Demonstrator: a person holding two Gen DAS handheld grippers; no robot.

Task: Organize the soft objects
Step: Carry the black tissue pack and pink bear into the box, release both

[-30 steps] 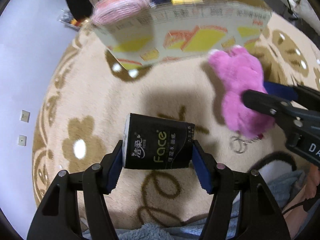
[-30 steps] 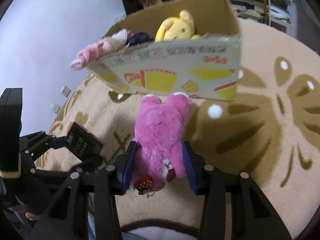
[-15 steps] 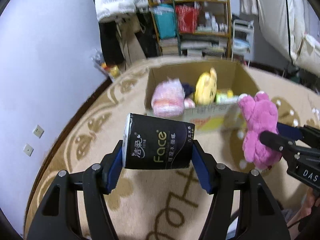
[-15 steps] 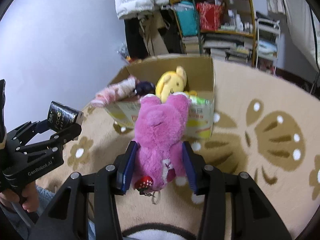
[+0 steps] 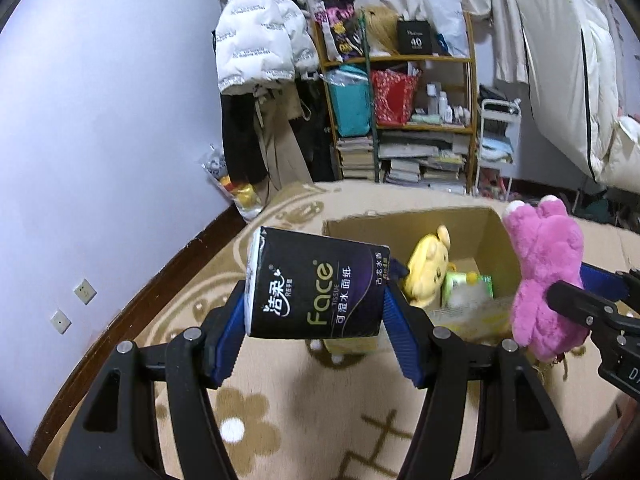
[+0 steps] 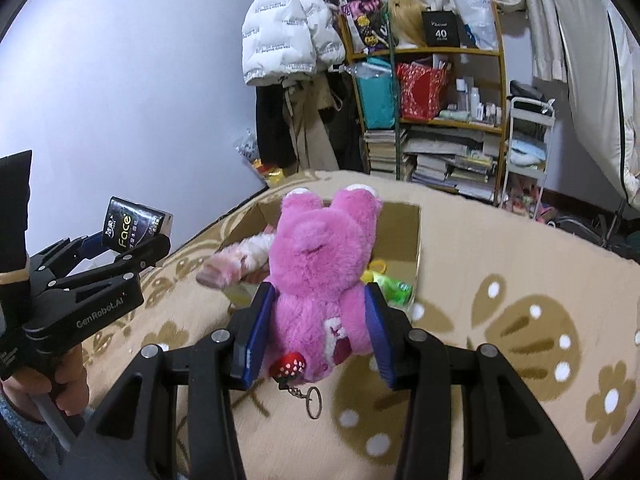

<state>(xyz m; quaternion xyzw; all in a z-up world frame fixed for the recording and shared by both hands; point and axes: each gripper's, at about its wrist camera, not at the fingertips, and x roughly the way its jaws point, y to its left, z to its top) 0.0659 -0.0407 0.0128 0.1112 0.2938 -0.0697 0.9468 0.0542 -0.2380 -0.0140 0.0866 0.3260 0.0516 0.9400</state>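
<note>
My left gripper (image 5: 314, 316) is shut on a black "Face" tissue pack (image 5: 316, 286), held in the air short of an open cardboard box (image 5: 490, 226) on the rug. My right gripper (image 6: 318, 328) is shut on a pink plush bear (image 6: 324, 280) with a keyring, held up before the same box (image 6: 400, 216). In the left wrist view the bear (image 5: 546, 276) hangs at the right in the right gripper (image 5: 580, 300). The box holds a yellow plush (image 5: 428, 266), a green pack (image 5: 466, 290) and a pink striped soft item (image 6: 240, 260). The left gripper (image 6: 120, 248) with the pack (image 6: 134, 226) shows at the left of the right wrist view.
A beige rug with brown flowers (image 6: 520, 332) covers the floor. A cluttered shelf with books (image 5: 416, 136) and hanging coats (image 5: 256, 56) stand behind the box. A white cart (image 6: 528, 148) is to the right and a lilac wall (image 5: 100, 120) to the left.
Both grippers have lifted and tilted up with their loads; the view went from the rug and box front to the room, with the box now lower and its inside visible.
</note>
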